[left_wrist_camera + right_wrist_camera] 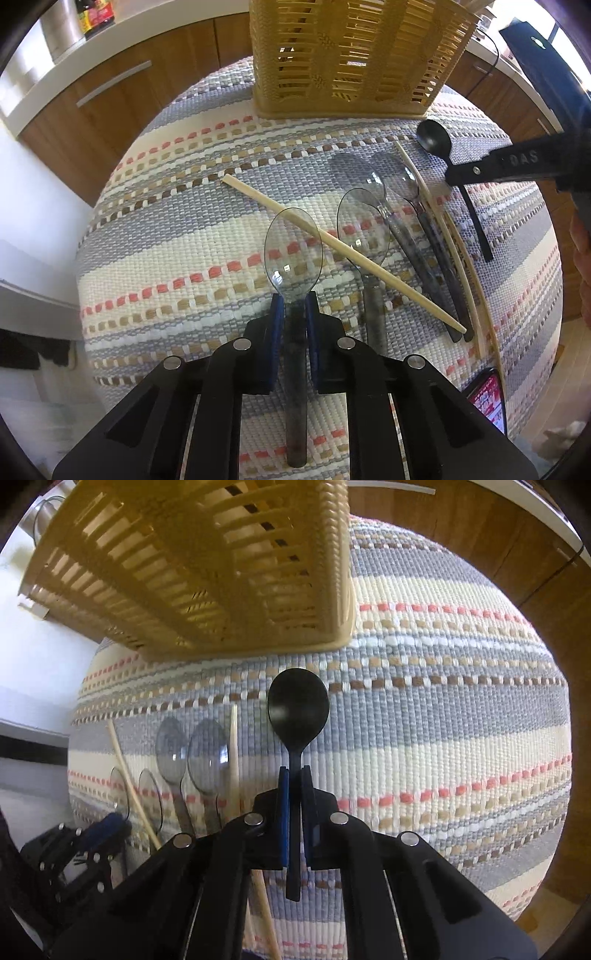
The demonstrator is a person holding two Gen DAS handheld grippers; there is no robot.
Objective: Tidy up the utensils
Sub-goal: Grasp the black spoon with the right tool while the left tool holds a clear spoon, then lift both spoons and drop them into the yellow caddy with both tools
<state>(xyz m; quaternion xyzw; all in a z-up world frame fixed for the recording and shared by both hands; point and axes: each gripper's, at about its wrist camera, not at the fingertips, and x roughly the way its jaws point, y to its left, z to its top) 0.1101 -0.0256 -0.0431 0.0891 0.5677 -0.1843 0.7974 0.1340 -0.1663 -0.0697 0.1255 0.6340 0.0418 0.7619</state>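
My left gripper (294, 306) is shut on the dark handle of a clear plastic spoon (293, 254), whose bowl sticks out ahead of the blue pads. A wooden chopstick (332, 243) lies across that bowl's edge. My right gripper (294, 775) is shut on the thin neck of a black spoon (298, 705); in the left wrist view the black spoon (434, 136) lies at the right with that gripper (454, 176) on it. Three more clear spoons (364, 229) and further chopsticks (421, 181) lie between the grippers. A yellow slatted basket (354, 55) stands at the far edge.
Everything rests on a woven striped mat (184, 240) over a round table. Wooden cabinets (110, 110) and a white counter with bottles run behind. A phone (489, 402) lies at the table's near right edge. The basket (207, 572) looms close above the black spoon.
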